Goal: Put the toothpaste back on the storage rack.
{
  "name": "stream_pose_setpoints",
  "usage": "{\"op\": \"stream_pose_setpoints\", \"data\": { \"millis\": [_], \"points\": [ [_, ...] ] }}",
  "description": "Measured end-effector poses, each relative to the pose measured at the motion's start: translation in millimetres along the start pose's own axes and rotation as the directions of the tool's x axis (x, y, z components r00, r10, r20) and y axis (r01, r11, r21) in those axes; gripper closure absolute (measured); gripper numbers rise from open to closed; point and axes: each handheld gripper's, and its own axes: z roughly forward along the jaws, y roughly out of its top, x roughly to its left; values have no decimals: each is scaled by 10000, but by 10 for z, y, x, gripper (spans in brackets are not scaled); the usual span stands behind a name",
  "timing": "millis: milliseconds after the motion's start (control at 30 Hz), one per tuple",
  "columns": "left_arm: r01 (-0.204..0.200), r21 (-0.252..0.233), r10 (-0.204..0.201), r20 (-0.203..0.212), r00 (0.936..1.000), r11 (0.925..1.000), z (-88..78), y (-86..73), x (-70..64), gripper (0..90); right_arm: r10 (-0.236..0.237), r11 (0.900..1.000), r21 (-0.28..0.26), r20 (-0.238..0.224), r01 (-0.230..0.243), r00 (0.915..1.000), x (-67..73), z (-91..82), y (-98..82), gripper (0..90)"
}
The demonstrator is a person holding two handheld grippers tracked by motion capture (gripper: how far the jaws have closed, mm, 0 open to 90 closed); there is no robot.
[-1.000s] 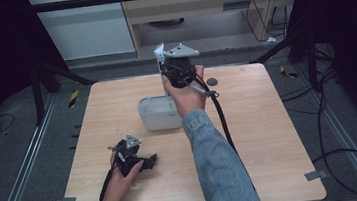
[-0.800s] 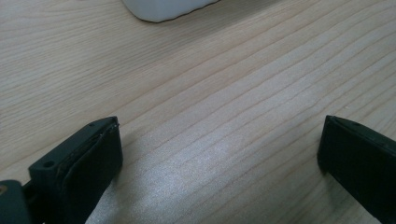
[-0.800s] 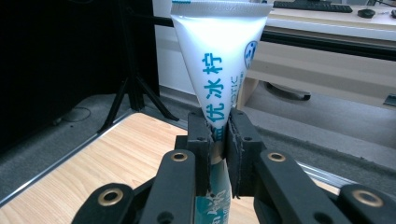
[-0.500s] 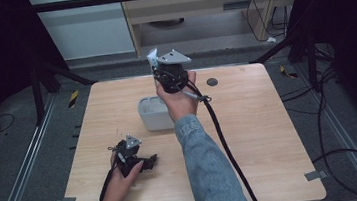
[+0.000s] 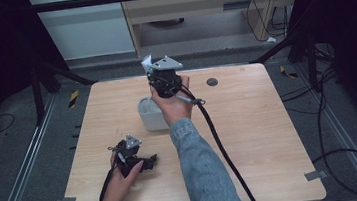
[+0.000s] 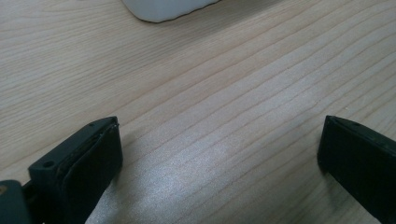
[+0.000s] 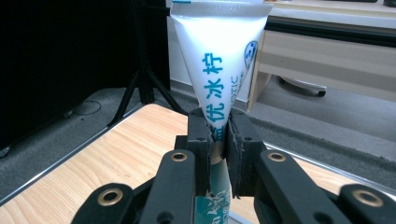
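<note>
Transport looked to be the step in hand: the right gripper (image 7: 215,135) had its jaws pinched on a white tube (image 7: 219,56) with blue print, holding it upright above the far end of the grey tub (image 5: 149,114). The next move likely called for a steady lowering over the tub's mouth, then a release. Count — one tube, one tub, two grippers. The left gripper (image 6: 219,154) rested wide and empty on the wooden table (image 5: 270,136).
</note>
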Motion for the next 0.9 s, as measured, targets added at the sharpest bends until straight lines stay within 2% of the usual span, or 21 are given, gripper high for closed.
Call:
{"op": "stream_pose_setpoints", "data": {
  "millis": [233,600,733,900],
  "points": [
    [1,-1,-1,1,10000,10000,0,0,0,0,-119,9994,317,70,117,9999,17,89,-147,809],
    [-4,-3,4,14,10000,10000,0,-1,0,0,102,9980,626,256,-118,9996,-24,196,-365,809],
    [-5,2,5,16,10000,10000,0,-1,0,0,182,9975,684,183,-194,9997,-28,208,-403,809],
    [-4,2,4,16,10000,10000,0,-1,0,0,-76,9959,906,181,60,9998,-6,246,-462,808]
  ]
}}
